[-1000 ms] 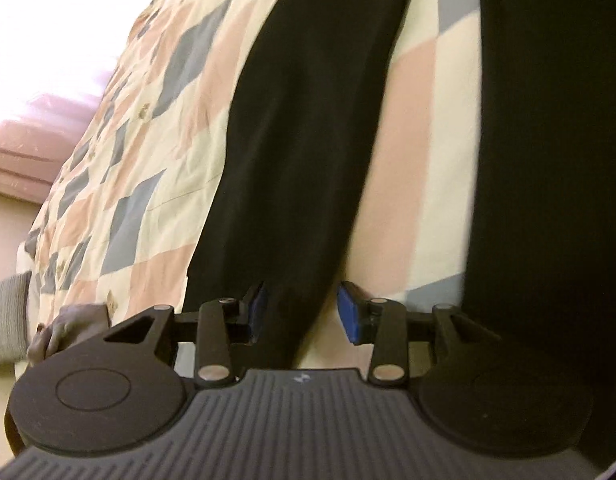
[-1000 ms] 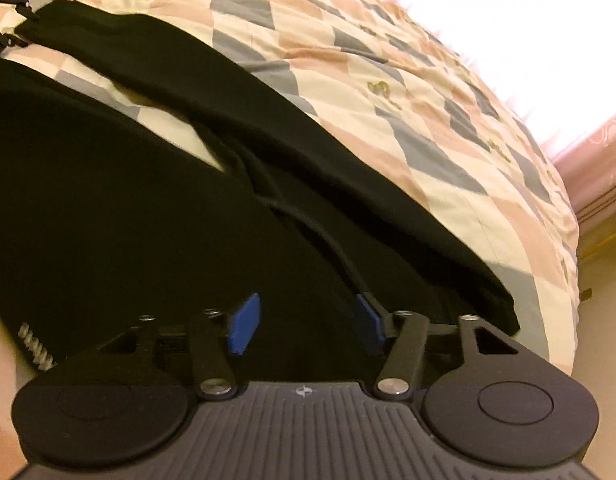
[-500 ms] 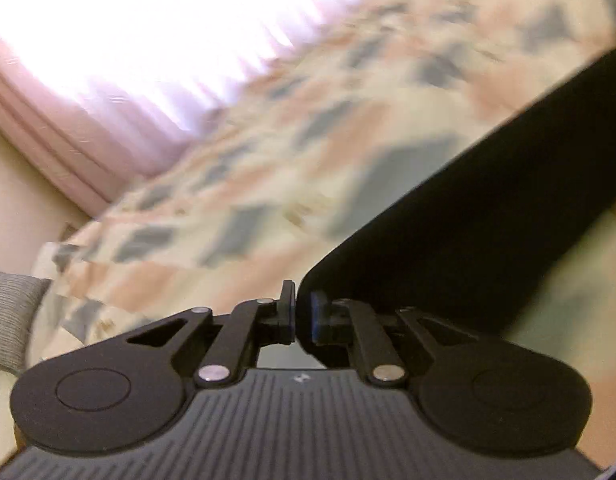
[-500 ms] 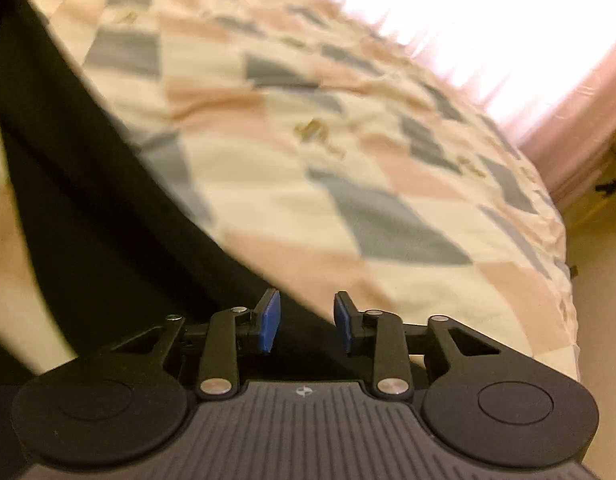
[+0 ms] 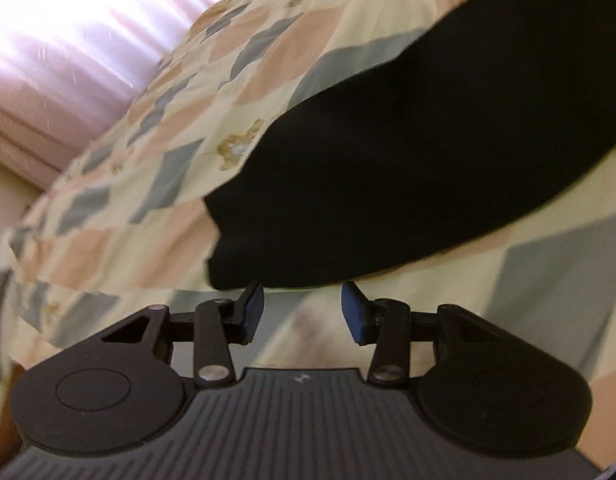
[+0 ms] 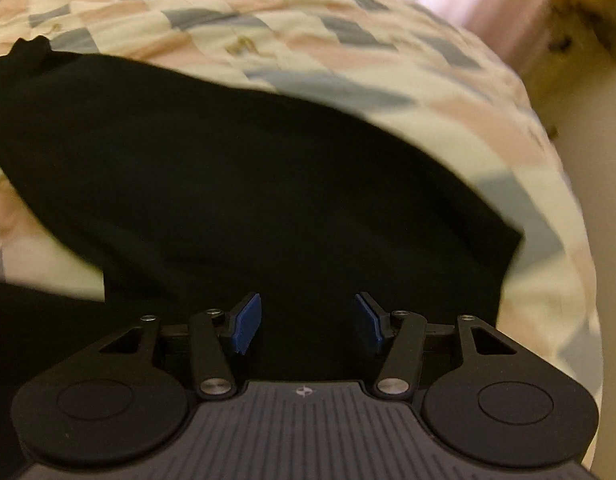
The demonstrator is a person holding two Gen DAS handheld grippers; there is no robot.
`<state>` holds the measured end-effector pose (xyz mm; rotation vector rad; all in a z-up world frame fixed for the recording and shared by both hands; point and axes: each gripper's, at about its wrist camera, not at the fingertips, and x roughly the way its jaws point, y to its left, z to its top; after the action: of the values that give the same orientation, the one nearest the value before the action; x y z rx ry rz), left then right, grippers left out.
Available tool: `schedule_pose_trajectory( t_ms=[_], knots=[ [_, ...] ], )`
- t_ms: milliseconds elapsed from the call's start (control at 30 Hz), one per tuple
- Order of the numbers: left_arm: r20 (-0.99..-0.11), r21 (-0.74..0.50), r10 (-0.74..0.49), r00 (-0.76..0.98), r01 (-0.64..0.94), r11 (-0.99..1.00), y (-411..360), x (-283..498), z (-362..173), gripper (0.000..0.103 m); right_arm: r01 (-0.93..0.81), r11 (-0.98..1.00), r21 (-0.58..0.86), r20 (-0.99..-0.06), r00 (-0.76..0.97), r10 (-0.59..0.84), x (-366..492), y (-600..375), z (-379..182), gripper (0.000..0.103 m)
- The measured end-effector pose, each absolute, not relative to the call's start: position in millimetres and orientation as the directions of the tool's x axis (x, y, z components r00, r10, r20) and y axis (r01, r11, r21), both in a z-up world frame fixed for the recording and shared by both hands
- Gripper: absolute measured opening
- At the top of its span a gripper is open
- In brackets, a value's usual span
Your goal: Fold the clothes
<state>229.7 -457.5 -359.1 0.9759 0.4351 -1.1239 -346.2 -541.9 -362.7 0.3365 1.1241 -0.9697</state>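
Note:
A black garment (image 5: 407,152) lies flat on a quilt with pink, grey and cream patches. In the left wrist view its squared end sits just beyond my left gripper (image 5: 303,308), which stands open with nothing between its blue pads. In the right wrist view the same black garment (image 6: 236,184) fills the middle, its end at the right near the bed's edge. My right gripper (image 6: 308,322) is open right over the dark cloth, pads apart and gripping nothing.
The patchwork quilt (image 5: 156,152) covers the whole bed. Bright pink curtains (image 5: 48,52) hang behind it. In the right wrist view the bed's edge (image 6: 567,216) drops off at the right, with a pale floor or wall beyond.
Half a second ago the left gripper was shut on the black cloth and the right nearly shut. Both have opened and let the cloth go; it now lies on the quilt.

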Motion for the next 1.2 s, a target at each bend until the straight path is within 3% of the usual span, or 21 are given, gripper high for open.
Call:
schedule_pose_trajectory(
  t_ms=[200,333,500,533,567,667,767,867,933,1033,1067,1100,1200],
  knots=[
    [-0.790,0.331,-0.506,0.345,0.936,0.121,-453.7,225.8,-383.2,0.048,0.869,0.452,-0.202,-0.895,0.024,-0.446,-393.1,-516.0,-367.0,0.054],
    [-0.840,-0.082,-0.485,0.243,0.827,0.557,-455.2,308.1,-380.6,0.055,0.879,0.429,-0.206,-0.898,0.004,-0.440,-404.8,-503.1,-365.5,0.059],
    [-0.805,-0.497,-0.583,0.112,0.408,0.766,-445.6,367.5,-428.1,0.058,0.898,0.392,-0.200,-0.892,-0.002,-0.451,-406.3,-496.4,-369.9,0.063],
    [-0.779,-0.553,-0.617,0.116,0.338,0.762,-443.9,370.1,-435.3,0.050,0.906,0.378,-0.191,-0.893,-0.001,-0.449,-407.2,-497.9,-370.7,0.063],
    [-0.764,-0.572,-0.633,0.123,0.326,0.753,-445.3,368.8,-436.7,0.018,0.914,0.363,-0.183,-0.894,-0.001,-0.448,-408.0,-499.4,-371.5,0.062],
    [-0.740,-0.482,-0.632,0.230,0.475,0.736,-449.7,348.8,-414.7,0.013,0.932,0.325,-0.159,-0.893,0.004,-0.450,-411.3,-503.7,-370.5,0.062],
    [-0.641,-0.316,-0.658,0.395,0.645,0.696,-433.1,328.9,-375.9,0.012,0.946,0.290,-0.146,-0.886,0.005,-0.463,-420.5,-508.4,-365.2,0.062],
    [-0.667,-0.186,-0.604,0.435,0.688,0.701,-421.9,324.8,-379.5,0.014,0.966,0.234,-0.109,-0.887,0.011,-0.461,-434.0,-514.4,-363.5,0.062],
    [-0.747,0.017,-0.497,0.443,0.759,0.651,-434.1,314.0,-407.9,0.022,0.980,0.188,-0.071,-0.890,0.023,-0.456,-442.2,-517.2,-364.2,0.062],
    [-0.738,0.224,-0.446,0.506,0.808,0.545,-441.3,289.7,-419.0,0.026,0.990,0.136,-0.038,-0.888,0.029,-0.459,-460.1,-518.1,-360.7,0.063],
    [-0.749,0.232,-0.432,0.502,0.810,0.539,-437.8,287.7,-414.9,0.039,0.993,0.116,-0.035,-0.885,0.024,-0.466,-471.1,-516.9,-357.6,0.066],
    [-0.760,0.239,-0.417,0.498,0.811,0.533,-434.4,285.7,-410.8,0.045,0.995,0.097,-0.031,-0.881,0.019,-0.473,-482.1,-515.7,-354.4,0.067],
    [-0.793,0.292,-0.350,0.499,0.815,0.502,-401.0,265.7,-395.5,0.049,1.000,0.001,0.002,-0.879,0.002,-0.476,-527.4,-504.1,-350.2,0.069]
  ],
)
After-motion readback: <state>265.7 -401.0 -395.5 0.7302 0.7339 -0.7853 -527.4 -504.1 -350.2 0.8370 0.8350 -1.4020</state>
